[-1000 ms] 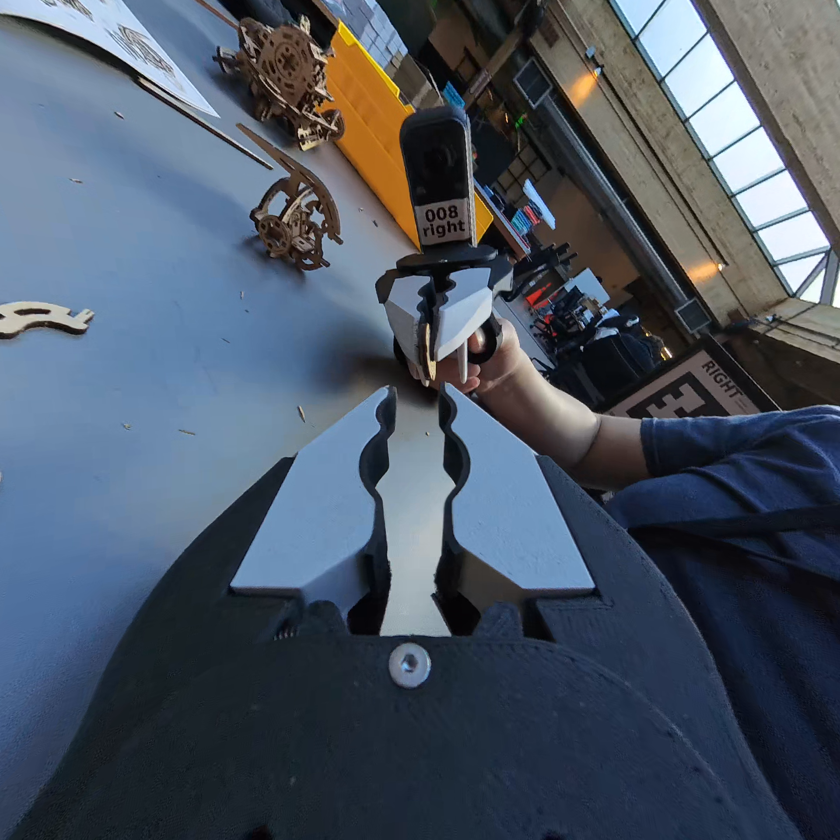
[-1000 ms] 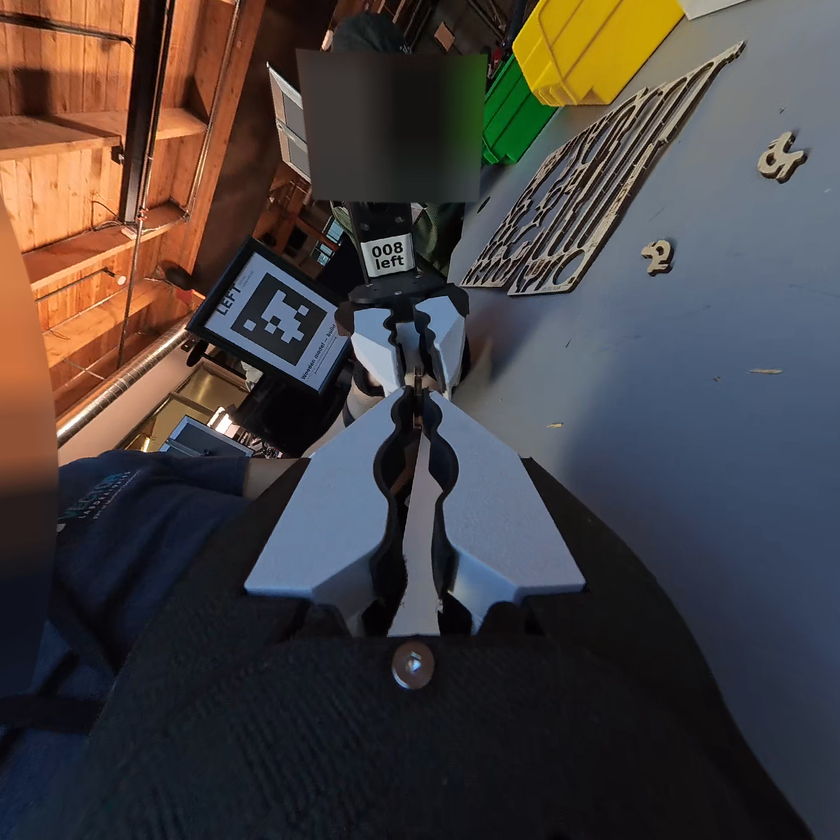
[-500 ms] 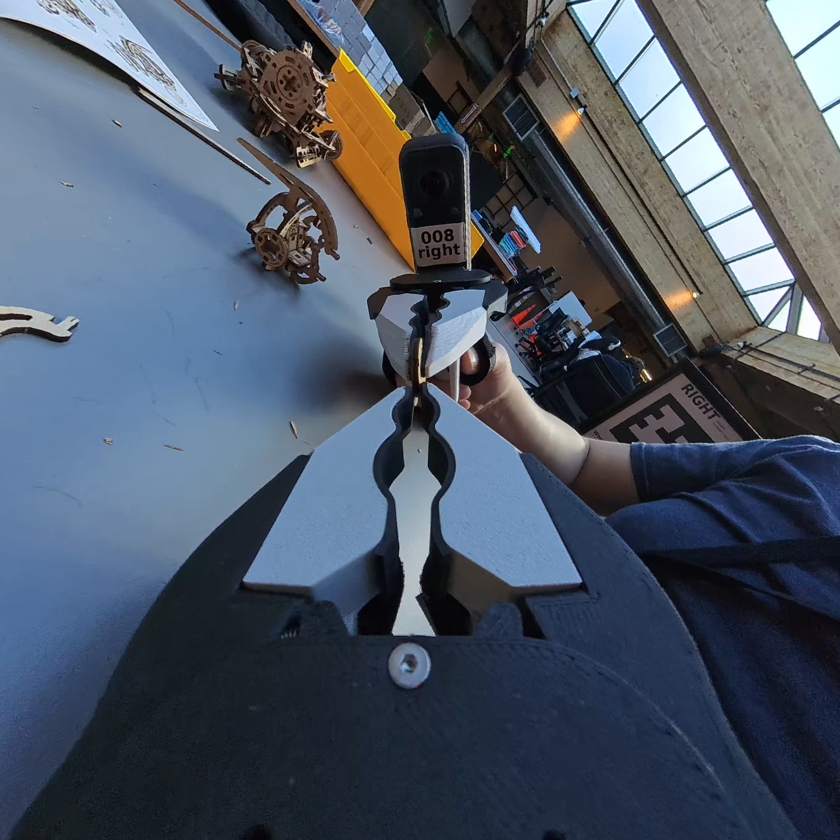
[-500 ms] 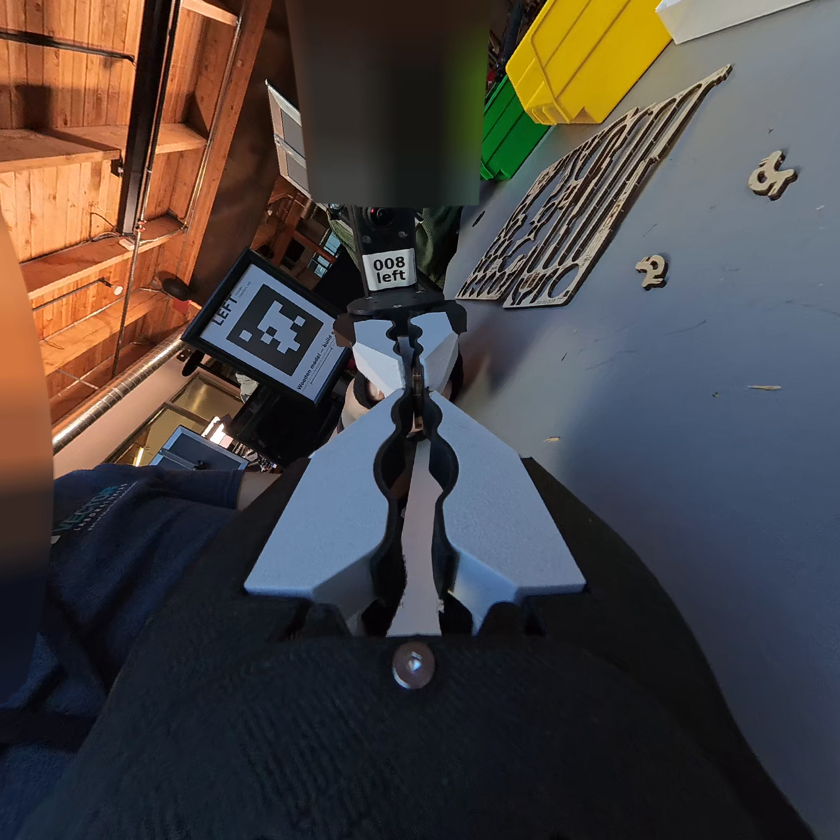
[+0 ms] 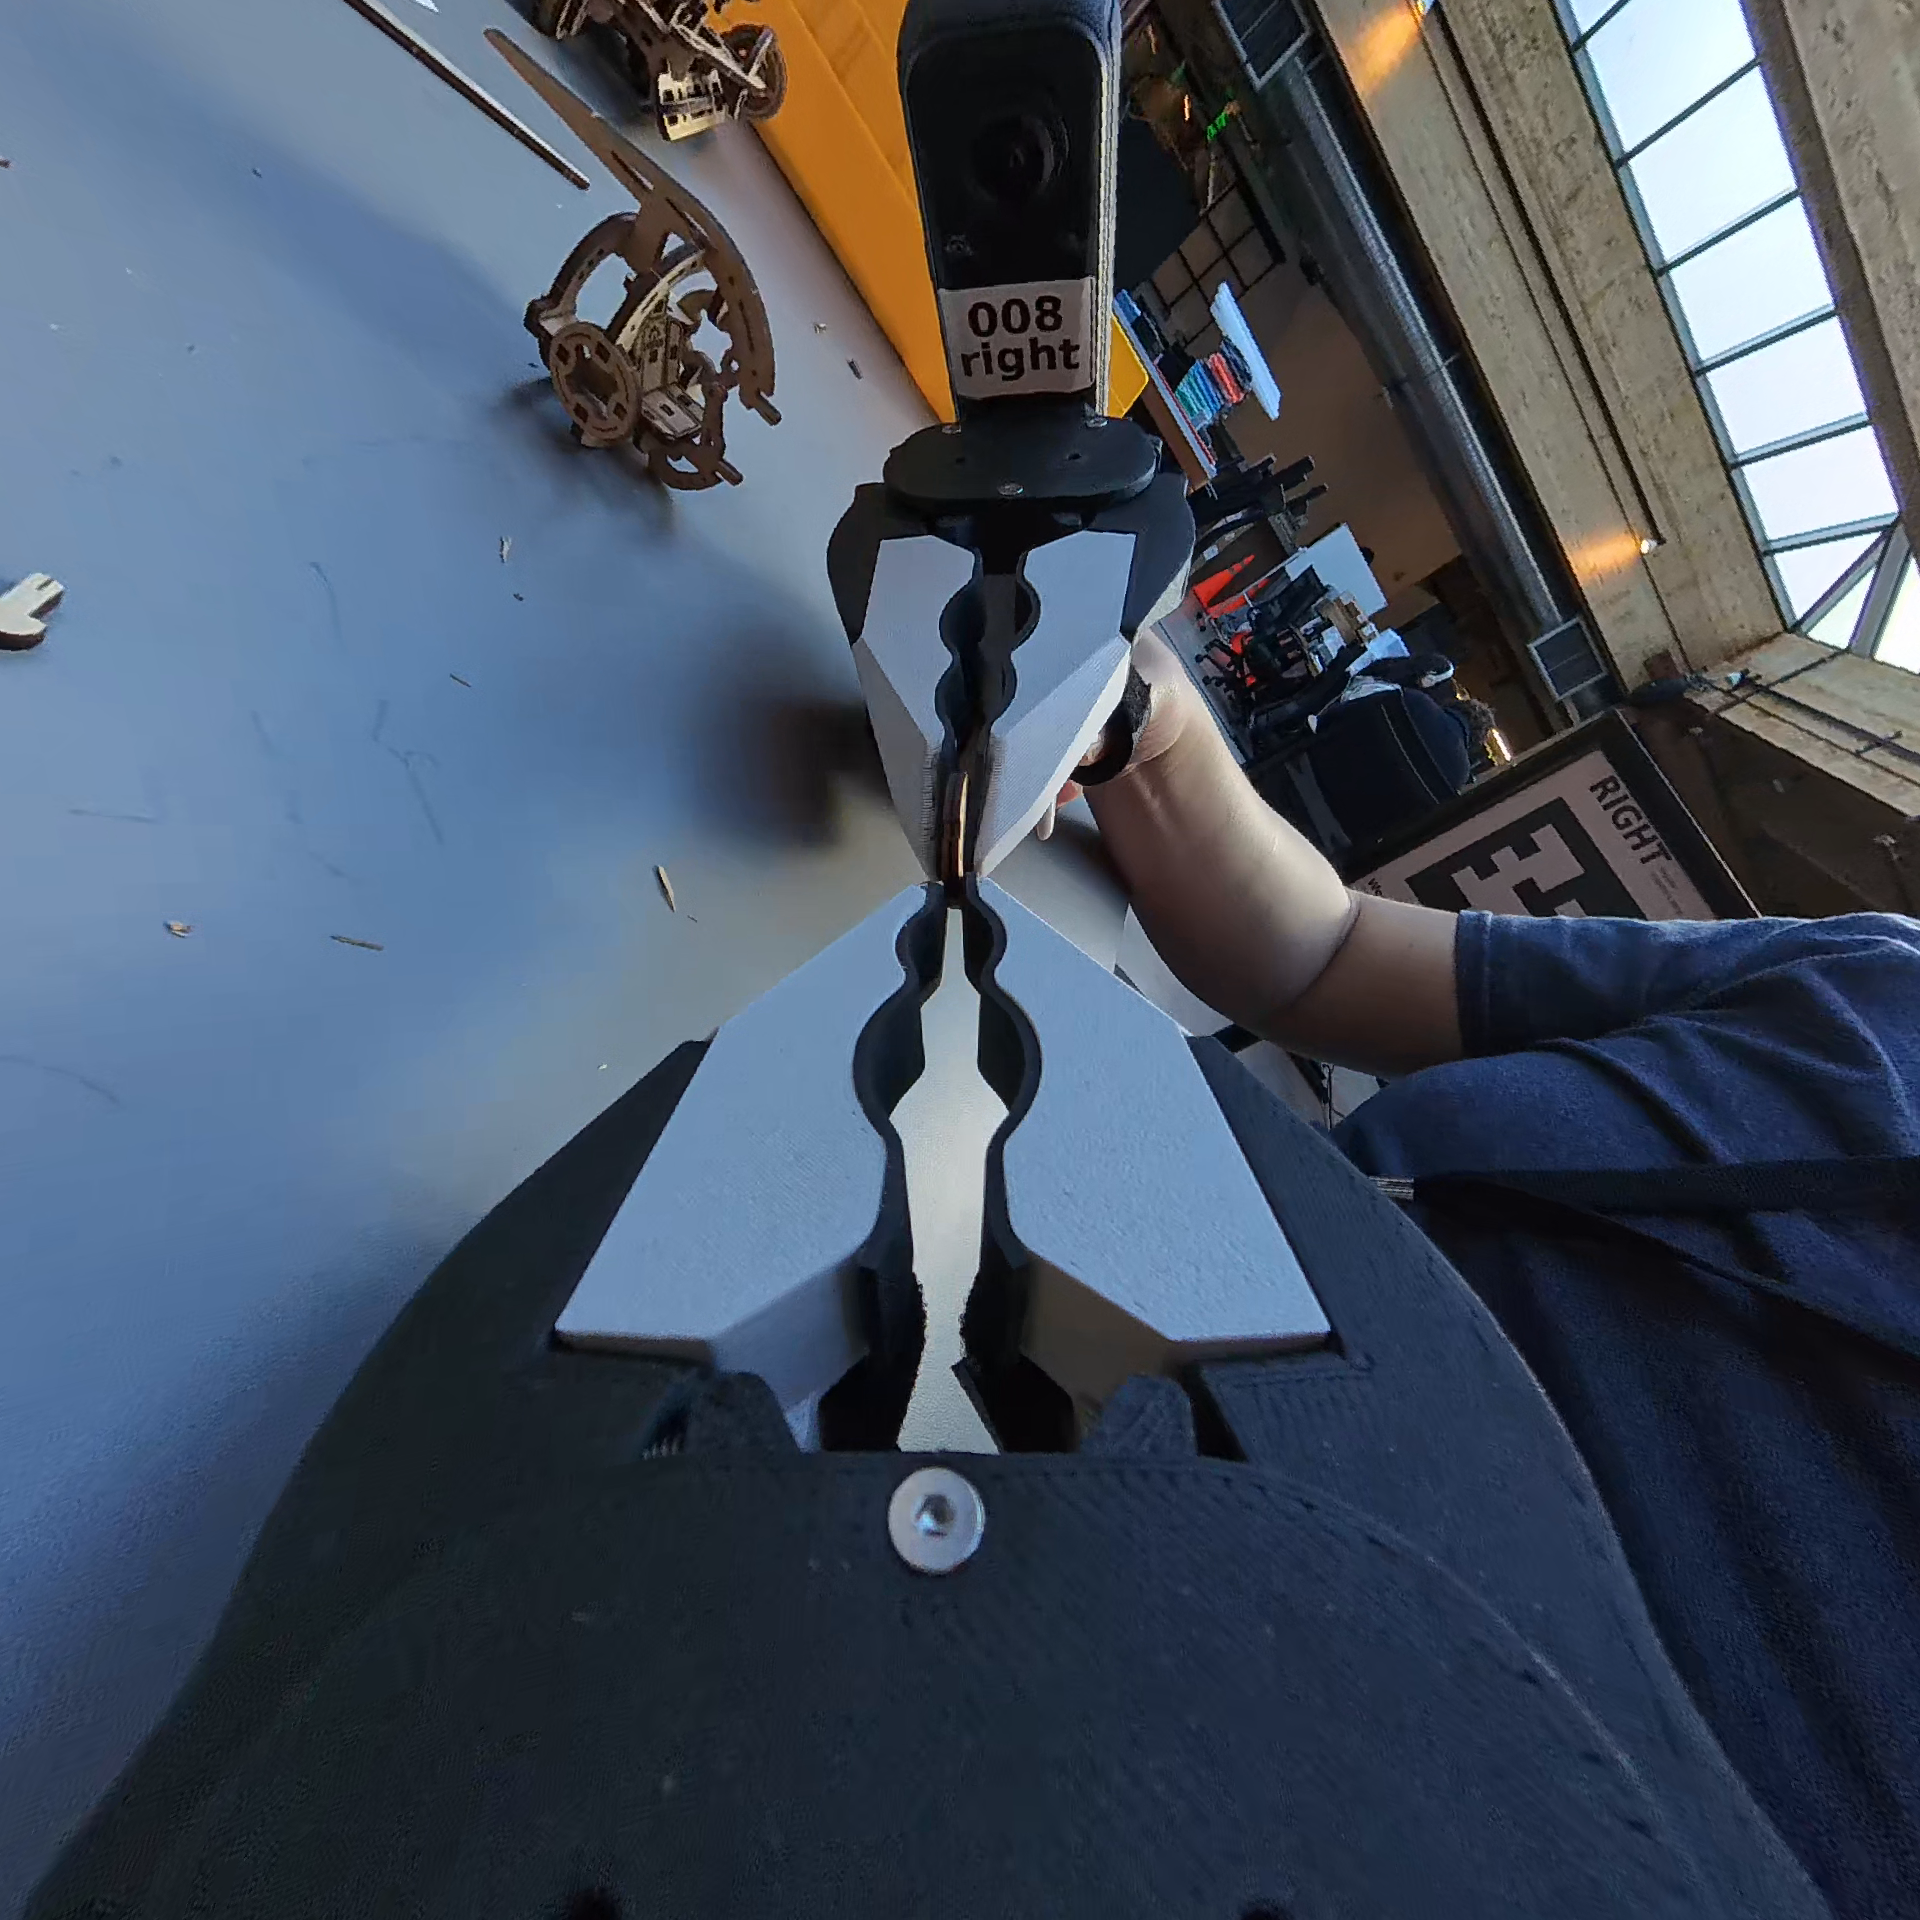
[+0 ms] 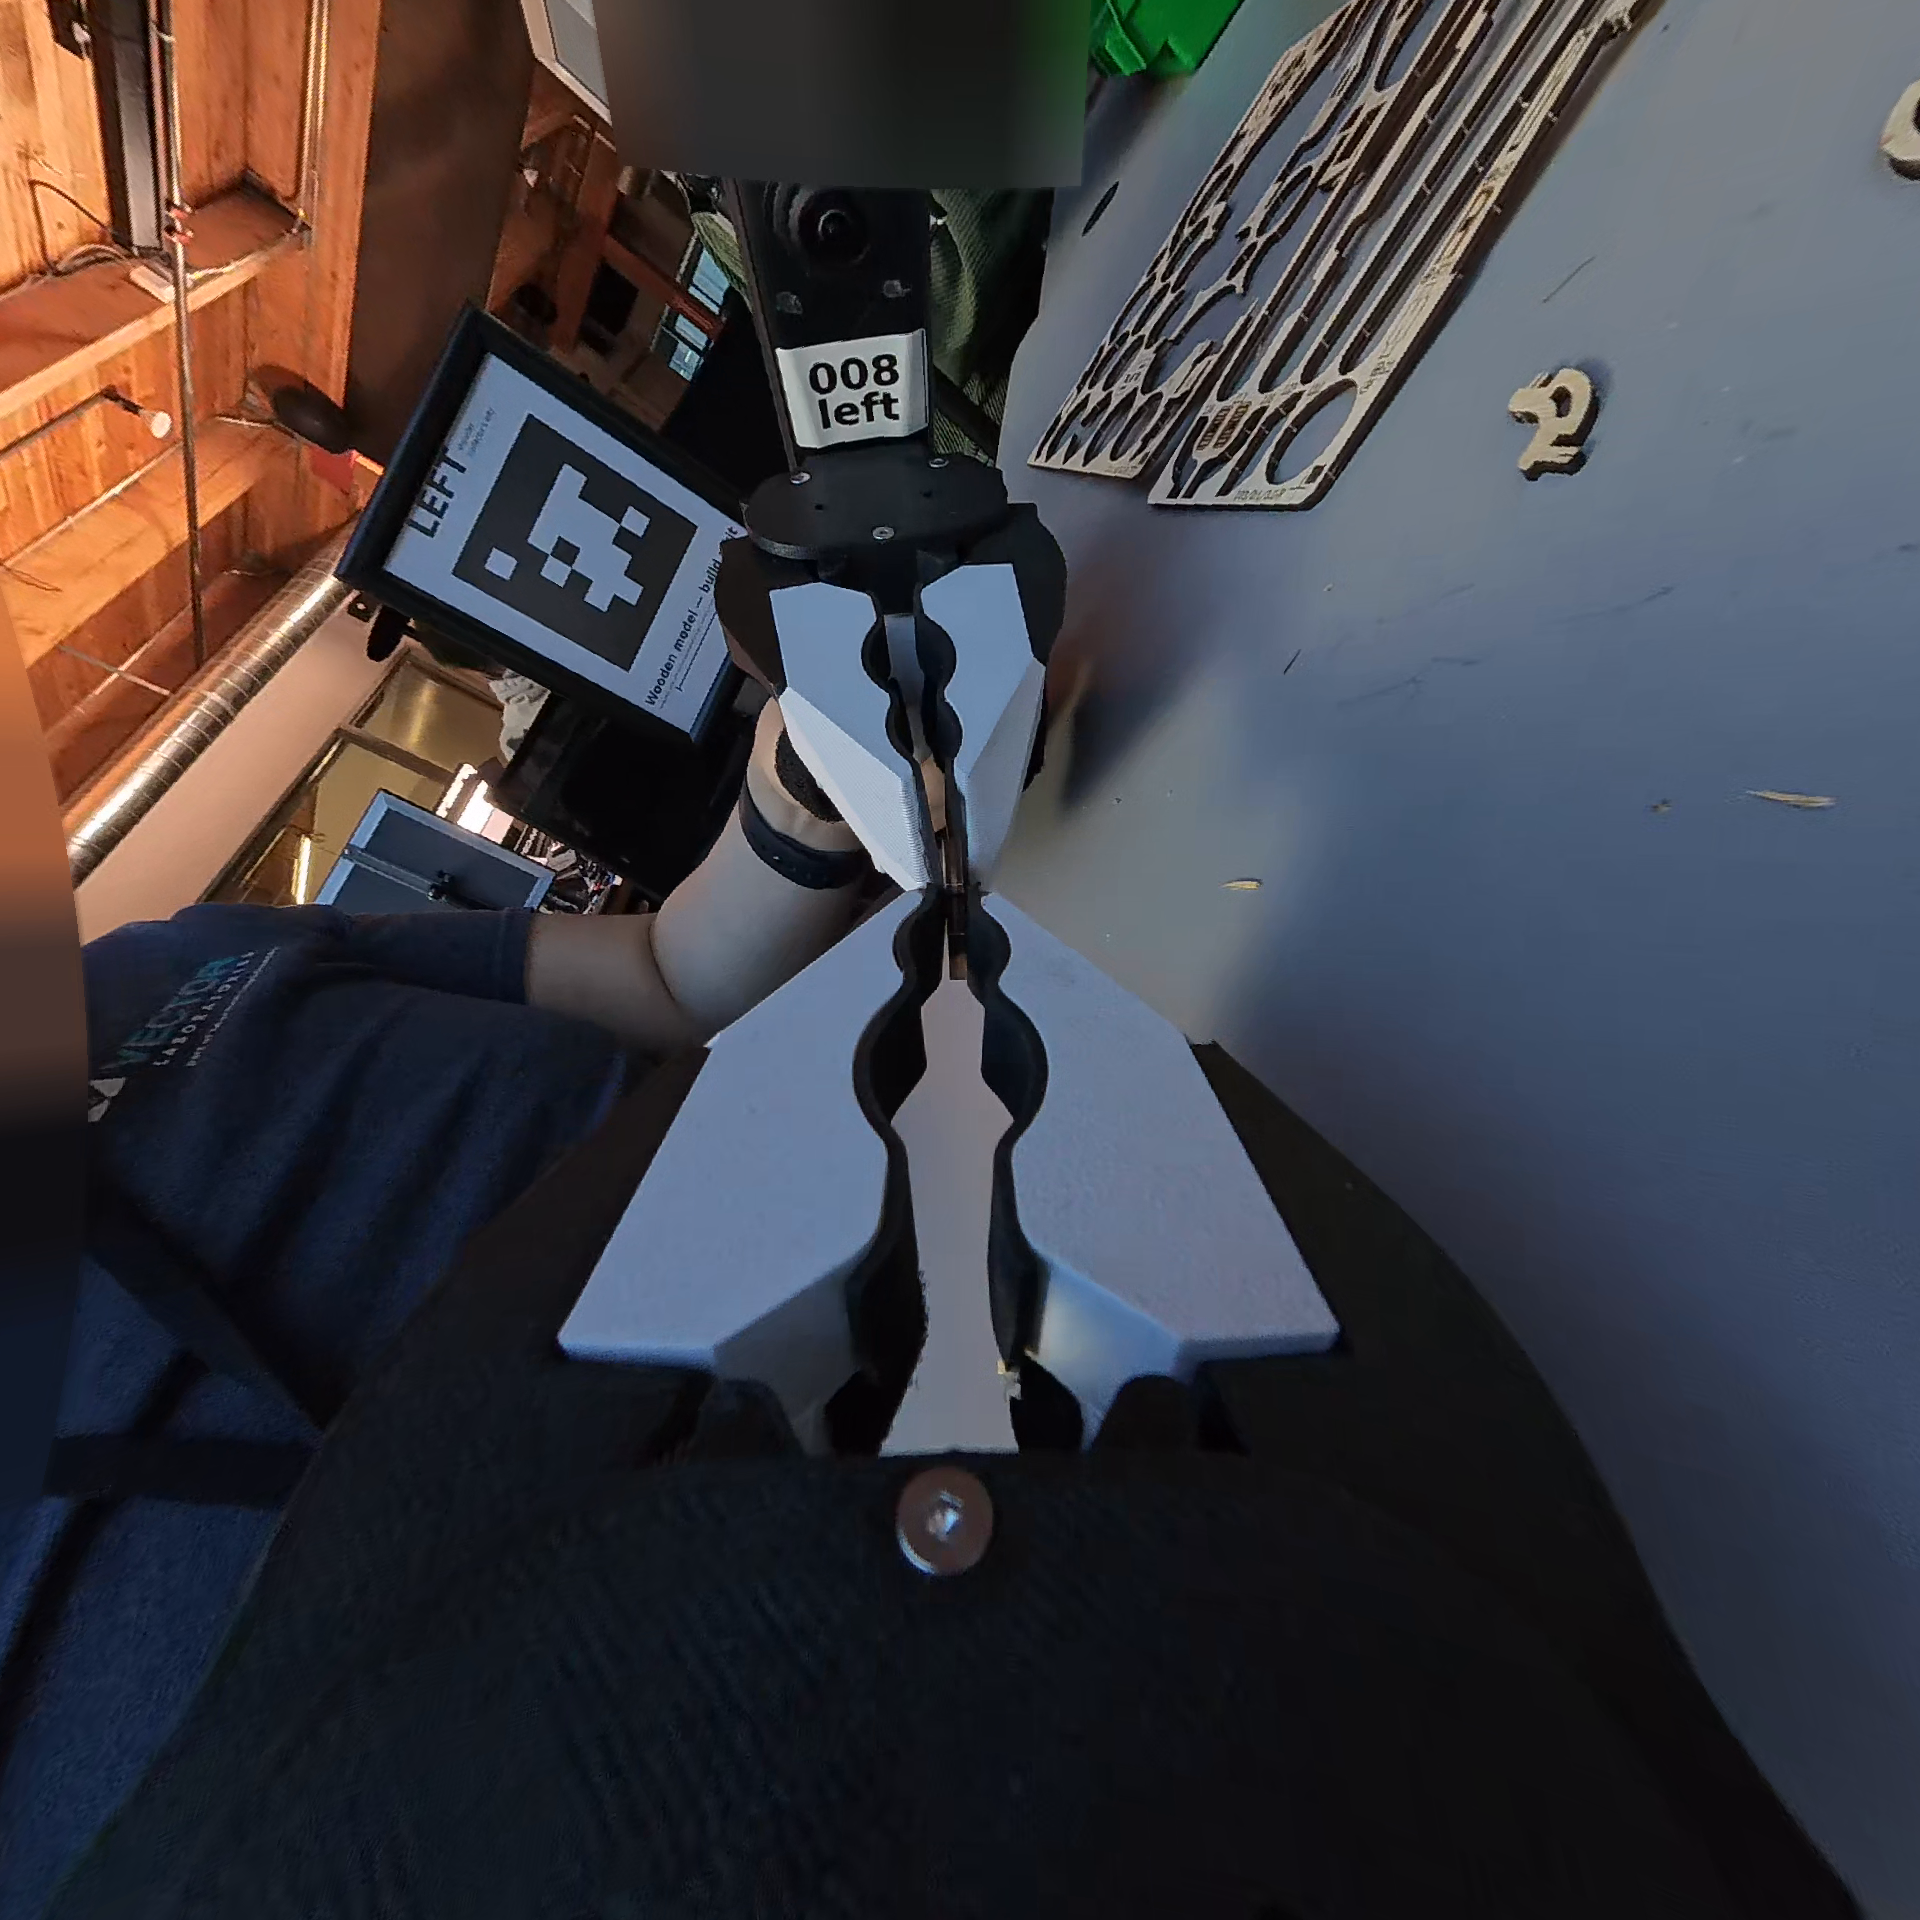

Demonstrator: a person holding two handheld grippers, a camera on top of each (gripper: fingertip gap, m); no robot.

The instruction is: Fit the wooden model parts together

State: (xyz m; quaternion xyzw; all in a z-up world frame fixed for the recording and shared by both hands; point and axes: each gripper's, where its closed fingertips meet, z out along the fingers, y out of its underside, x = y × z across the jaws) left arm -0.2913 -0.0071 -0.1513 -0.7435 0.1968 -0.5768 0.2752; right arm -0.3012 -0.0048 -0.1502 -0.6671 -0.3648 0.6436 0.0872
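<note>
Wooden and thin, a small model part (image 5: 953, 821) is sitting edge-on between the fingers of the right gripper (image 5: 951, 868), which are pressing narrowly together on it. The left gripper (image 5: 948, 902) is meeting it tip to tip above the grey tabletop (image 5: 312, 831), and its fingers are also drawn nearly together at their ends; from the right wrist view a dark sliver (image 6: 953, 914) seems to be sitting between them, though whether that is a second piece or the same one cannot be told.

Both grippers are pointing straight at each other — probably so the flat piece stays in line with whatever slot or tab it has to enter, since a thin laser-cut part would likely bind or snap if pushed at an angle.

Toward the far edge of the tabletop a half-built wooden assembly (image 5: 649, 364) is standing near a yellow bin (image 5: 831, 156) — well apart from the grippers. Two punched-out wooden sheets (image 6: 1278, 270) are lying flat, with a loose cut-out piece (image 6: 1555, 424) just beside them.
</note>
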